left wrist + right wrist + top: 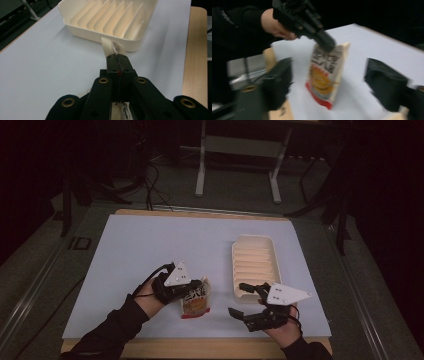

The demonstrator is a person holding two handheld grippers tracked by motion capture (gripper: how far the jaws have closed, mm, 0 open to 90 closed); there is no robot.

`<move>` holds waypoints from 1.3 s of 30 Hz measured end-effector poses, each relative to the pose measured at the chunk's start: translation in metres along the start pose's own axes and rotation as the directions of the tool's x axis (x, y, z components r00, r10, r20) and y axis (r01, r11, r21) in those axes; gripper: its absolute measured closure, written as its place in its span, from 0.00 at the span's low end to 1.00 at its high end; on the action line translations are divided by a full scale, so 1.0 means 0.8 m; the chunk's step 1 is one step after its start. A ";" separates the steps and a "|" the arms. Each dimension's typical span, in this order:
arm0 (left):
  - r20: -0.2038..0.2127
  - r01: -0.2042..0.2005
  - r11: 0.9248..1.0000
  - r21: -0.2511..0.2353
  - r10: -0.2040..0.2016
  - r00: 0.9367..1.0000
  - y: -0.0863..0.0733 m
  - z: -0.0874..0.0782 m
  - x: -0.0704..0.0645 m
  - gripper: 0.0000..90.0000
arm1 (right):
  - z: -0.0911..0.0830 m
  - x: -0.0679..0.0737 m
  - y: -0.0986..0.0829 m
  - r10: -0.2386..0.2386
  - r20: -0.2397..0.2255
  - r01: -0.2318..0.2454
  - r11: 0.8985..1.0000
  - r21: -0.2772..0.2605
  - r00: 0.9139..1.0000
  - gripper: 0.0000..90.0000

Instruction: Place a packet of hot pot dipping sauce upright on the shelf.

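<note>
Near the table's front edge, the left gripper (192, 287) pinches the top edge of a snack pouch (195, 301), its bottom on the white mat (150, 250); the right gripper (245, 300) waits wide open. Beyond stands the ribbed cream tray (254, 262). So thin a pinch could let the pouch slip or swing.

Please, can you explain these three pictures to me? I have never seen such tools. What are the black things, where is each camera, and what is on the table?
A person holds one black claw in each hand. The high view looks down on the table; each other picture comes from a camera on one claw. The left claw is shut on the top edge of a snack pouch, white, orange and red. The right claw is open and points toward the pouch without touching it. A cream ribbed tray lies on the table beyond the right claw; its slots look empty.
</note>
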State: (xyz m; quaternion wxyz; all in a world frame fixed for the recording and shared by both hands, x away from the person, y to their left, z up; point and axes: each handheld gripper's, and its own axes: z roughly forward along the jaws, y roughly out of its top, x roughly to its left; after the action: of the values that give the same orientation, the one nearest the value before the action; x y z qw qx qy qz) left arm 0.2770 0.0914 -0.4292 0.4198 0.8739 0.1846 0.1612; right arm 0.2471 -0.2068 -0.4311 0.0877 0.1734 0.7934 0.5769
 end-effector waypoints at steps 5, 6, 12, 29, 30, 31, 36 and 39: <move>0.019 -0.022 1.000 0.000 0.022 1.000 0.003 -0.004 -0.012 1.00 | 0.043 -0.012 0.003 0.024 -0.059 -0.021 0.998 0.060 0.998 0.35; 0.025 -0.030 1.000 -0.002 0.030 0.999 0.004 -0.005 -0.015 1.00 | 0.059 -0.016 0.002 0.032 -0.070 -0.025 0.995 0.094 0.997 0.39; 0.034 -0.044 0.999 -0.003 0.044 0.998 0.004 -0.008 -0.022 0.99 | 0.084 -0.023 0.003 0.046 -0.090 -0.032 0.989 0.144 0.995 0.47; 0.089 -0.028 0.994 -0.110 0.038 0.995 -0.005 -0.010 -0.027 0.62 | 0.112 -0.036 -0.001 0.015 -0.246 0.047 0.969 0.244 0.969 0.99; 0.100 -0.013 0.993 -0.116 0.024 0.995 -0.005 -0.010 -0.026 0.58 | 0.113 -0.035 0.001 0.007 -0.253 0.057 0.968 0.244 0.967 0.99; 0.100 0.006 0.992 -0.124 0.006 0.995 -0.004 -0.012 -0.025 0.53 | 0.113 -0.034 0.002 0.005 -0.252 0.059 0.967 0.247 0.968 0.99; 0.153 0.073 0.976 -0.203 -0.042 0.987 -0.002 -0.027 -0.019 0.27 | 0.114 -0.028 0.011 -0.008 -0.267 0.079 0.964 0.254 0.964 0.99; 0.126 0.099 0.957 -0.273 -0.066 0.990 -0.002 -0.045 -0.018 0.12 | 0.108 -0.026 0.026 -0.021 -0.268 0.086 0.968 0.235 0.963 1.00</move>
State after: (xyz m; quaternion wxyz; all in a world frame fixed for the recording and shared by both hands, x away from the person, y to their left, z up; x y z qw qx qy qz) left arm 0.2484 0.1099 -0.4105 0.5548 0.8056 0.1718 0.1169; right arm 0.2993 -0.1328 -0.4403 -0.0249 0.0831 0.8673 0.4902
